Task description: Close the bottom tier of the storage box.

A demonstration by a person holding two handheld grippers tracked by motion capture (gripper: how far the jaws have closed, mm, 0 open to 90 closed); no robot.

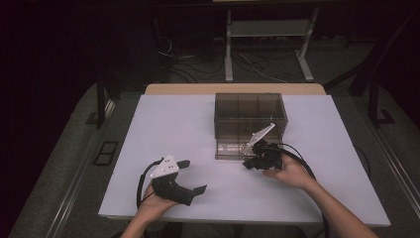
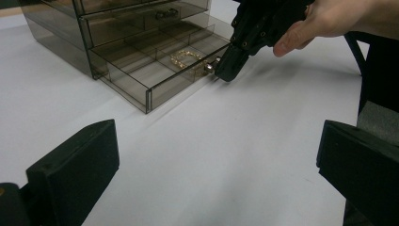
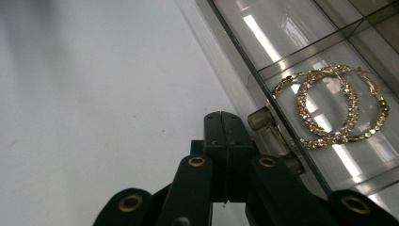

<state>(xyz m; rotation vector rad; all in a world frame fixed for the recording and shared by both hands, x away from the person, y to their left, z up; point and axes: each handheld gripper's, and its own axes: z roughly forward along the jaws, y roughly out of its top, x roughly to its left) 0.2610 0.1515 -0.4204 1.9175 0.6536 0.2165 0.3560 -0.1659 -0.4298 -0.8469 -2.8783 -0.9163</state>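
A smoky clear drawer box (image 1: pixel 250 116) stands on the white table (image 1: pixel 173 129). Its bottom drawer (image 2: pixel 141 82) is pulled out toward me. Gold hoop earrings (image 3: pixel 329 106) lie in one of its compartments, also seen as a small gold cluster (image 2: pixel 186 56). My right gripper (image 3: pixel 222 117) is shut with nothing between the jaws. Its tip sits just beside the drawer's small knob (image 3: pixel 261 120), low at the drawer front (image 1: pixel 246 162). My left gripper (image 1: pixel 194 176) rests open near the table's front left, nothing between its jaws (image 2: pixel 216 160).
The box's upper drawers (image 2: pixel 141 19) are pushed in. Cables trail from both grippers across the table. Beyond the table's far edge are a metal stand (image 1: pixel 267 44) and loose cables on the floor.
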